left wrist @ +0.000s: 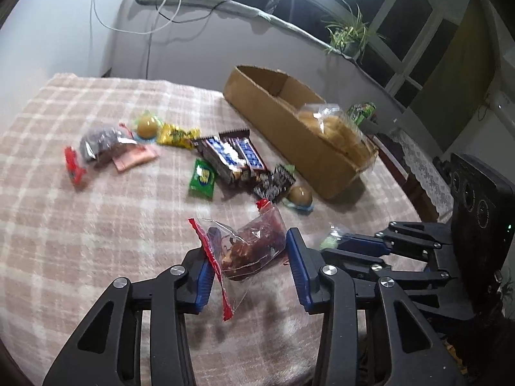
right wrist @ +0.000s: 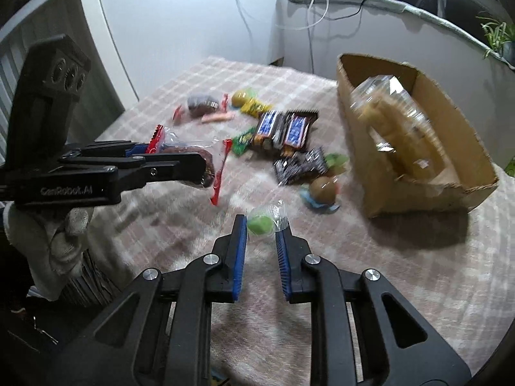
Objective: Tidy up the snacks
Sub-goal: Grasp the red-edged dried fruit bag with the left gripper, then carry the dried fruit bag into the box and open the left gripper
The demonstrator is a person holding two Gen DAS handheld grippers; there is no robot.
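Left tongs (left wrist: 249,267) grip bag (left wrist: 248,251) — contents unclear.

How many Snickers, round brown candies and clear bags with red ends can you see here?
Snickers: 2
Round brown candies: 2
Red-ended clear bags: 2, one in the left hand-held gripper
Total: 6

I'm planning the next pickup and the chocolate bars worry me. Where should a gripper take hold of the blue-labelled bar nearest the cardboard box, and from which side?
Grip the blue-labelled bar across its narrow width at mid-length, coming down from above. It lies flat on the blanket, pressed against a second bar, so the far side has little room; the crimped end nearer the cardboard box is probably the easier alternative.
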